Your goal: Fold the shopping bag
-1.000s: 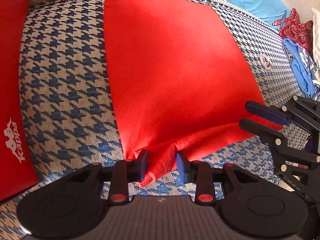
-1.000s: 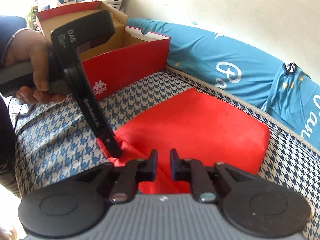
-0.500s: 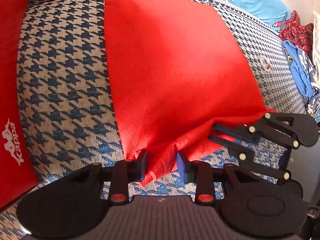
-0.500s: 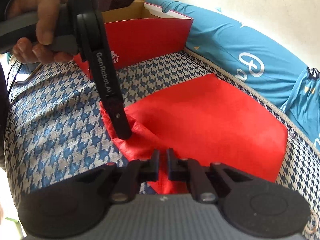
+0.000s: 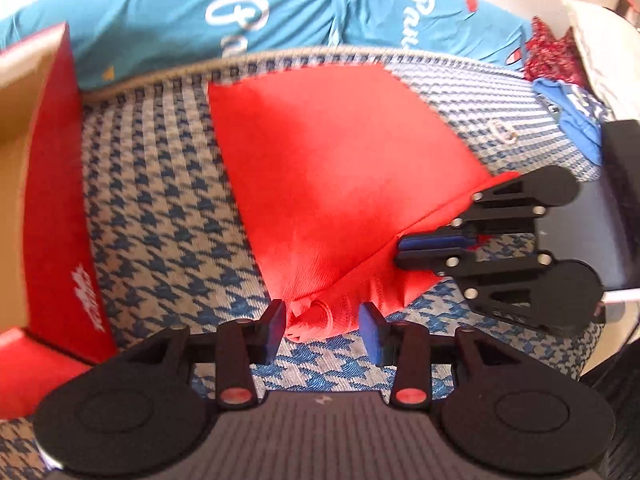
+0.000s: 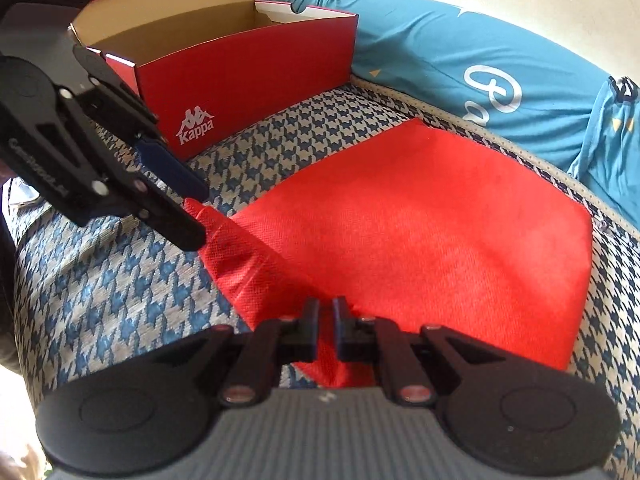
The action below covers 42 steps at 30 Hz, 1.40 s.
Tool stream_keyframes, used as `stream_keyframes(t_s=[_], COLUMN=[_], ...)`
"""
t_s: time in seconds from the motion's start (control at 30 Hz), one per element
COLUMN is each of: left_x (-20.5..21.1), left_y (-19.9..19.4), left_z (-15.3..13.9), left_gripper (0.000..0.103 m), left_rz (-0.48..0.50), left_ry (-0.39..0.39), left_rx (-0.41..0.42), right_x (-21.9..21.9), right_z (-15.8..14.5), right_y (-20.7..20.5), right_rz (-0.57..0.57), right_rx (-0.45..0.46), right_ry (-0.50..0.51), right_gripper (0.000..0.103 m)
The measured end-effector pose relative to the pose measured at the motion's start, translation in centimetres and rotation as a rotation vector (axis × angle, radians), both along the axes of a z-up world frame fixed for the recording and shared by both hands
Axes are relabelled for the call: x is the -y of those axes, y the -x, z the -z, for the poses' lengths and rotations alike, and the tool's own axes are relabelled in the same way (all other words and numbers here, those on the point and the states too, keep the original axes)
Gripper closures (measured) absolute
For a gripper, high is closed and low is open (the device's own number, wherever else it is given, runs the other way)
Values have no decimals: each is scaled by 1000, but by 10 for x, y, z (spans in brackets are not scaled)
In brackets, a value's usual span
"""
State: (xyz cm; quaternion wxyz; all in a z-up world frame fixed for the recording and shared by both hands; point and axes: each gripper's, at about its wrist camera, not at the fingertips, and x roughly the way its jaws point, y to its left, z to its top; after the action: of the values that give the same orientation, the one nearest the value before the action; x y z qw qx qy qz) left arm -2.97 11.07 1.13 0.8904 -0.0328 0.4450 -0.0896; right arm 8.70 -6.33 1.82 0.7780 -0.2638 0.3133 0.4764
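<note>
Left wrist view: red shopping bag (image 5: 340,168) lies flat on the houndstooth bed cover (image 5: 160,220), its near edge lifted at both corners.

Right gripper (image 6: 325,320) is clenched on the near right corner; left gripper (image 5: 322,320) stands released, its blue pads either side of the bunched near left corner, not pinching. The bag stretches straight away from both, towards the blue pillow (image 6: 460,52). Thin, woven-looking, matte cloth, creasing softly; a stiff red shoebox (image 6: 240,64) stands well to the left.
</note>
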Motion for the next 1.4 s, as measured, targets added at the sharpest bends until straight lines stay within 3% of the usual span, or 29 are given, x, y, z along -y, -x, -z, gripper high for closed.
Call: stream_keyframes(t_s=[0.1, 0.23, 0.87, 1.4], left_x=[12, 35, 19, 31], left_y=[10, 4, -20, -26], left_z=[-7, 4, 36, 31], left_gripper=[55, 51, 51, 50], left_rz=[62, 107, -80, -98], left_ry=[2, -3, 174, 108], left_rx=[77, 104, 66, 96], right_x=[1, 2, 16, 57], right_z=[-1, -1, -7, -22], right_y=[-2, -4, -6, 3], right_rz=[6, 4, 2, 27], right_rx=[-15, -20, -7, 75], right_ry=[-7, -10, -31, -63], right_gripper=[97, 97, 97, 94])
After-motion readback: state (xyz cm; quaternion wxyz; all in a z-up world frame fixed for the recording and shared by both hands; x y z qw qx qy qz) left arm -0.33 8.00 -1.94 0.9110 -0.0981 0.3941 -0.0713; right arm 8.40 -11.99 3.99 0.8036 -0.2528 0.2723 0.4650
